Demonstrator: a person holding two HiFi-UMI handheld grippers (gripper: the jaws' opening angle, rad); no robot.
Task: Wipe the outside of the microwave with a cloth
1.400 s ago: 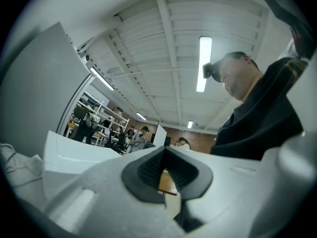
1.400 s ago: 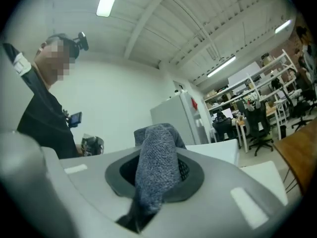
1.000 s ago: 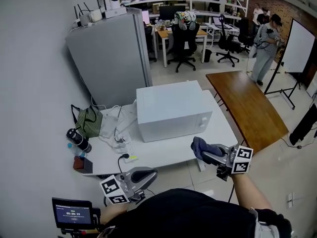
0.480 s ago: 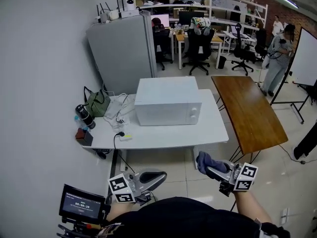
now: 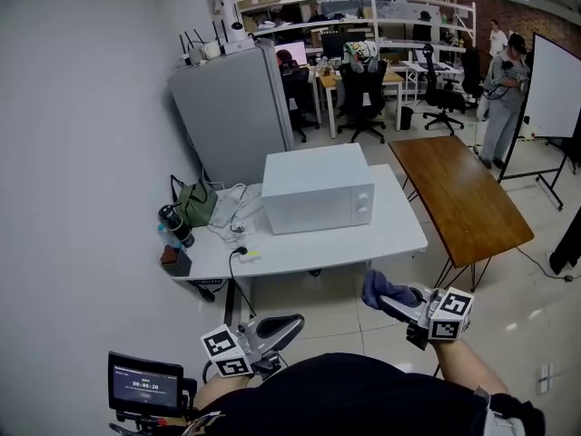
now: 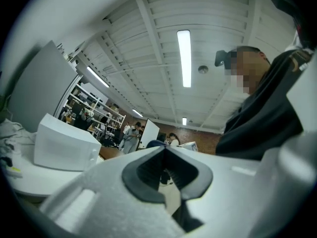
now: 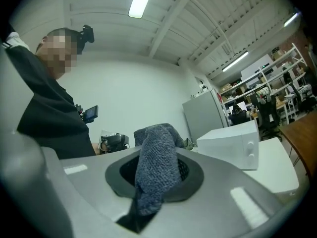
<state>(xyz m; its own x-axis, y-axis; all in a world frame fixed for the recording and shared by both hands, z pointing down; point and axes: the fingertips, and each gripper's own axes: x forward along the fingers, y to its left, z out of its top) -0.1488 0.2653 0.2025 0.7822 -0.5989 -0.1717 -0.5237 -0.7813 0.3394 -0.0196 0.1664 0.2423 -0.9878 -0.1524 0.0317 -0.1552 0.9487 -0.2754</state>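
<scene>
Left gripper (image 5: 289,323): jaws closed together, nothing in them, low by the person's body.
Right gripper (image 5: 398,305): clamped on the blue-grey cloth (image 5: 381,289), over tiled floor, well short of the table.
White table (image 5: 399,236): microwave (image 5: 318,189) mid-top, door shut; cables, green bag (image 5: 194,203) and bottle (image 5: 174,225) at its left end.
Wooden table (image 5: 463,203): just right of it.
Back of room: grey cabinet (image 5: 231,107), office chairs (image 5: 363,89), a person (image 5: 502,89) by a whiteboard (image 5: 554,84).

Head view: high, facing forward and steeply down, well back from the table (image 5: 309,248) and microwave (image 5: 318,189). Left gripper view: low, tilted up along its jaws toward the ceiling (image 6: 163,43), microwave at its left edge. Right gripper view: low, likewise upturned, microwave at right. All three share the microwave.
</scene>
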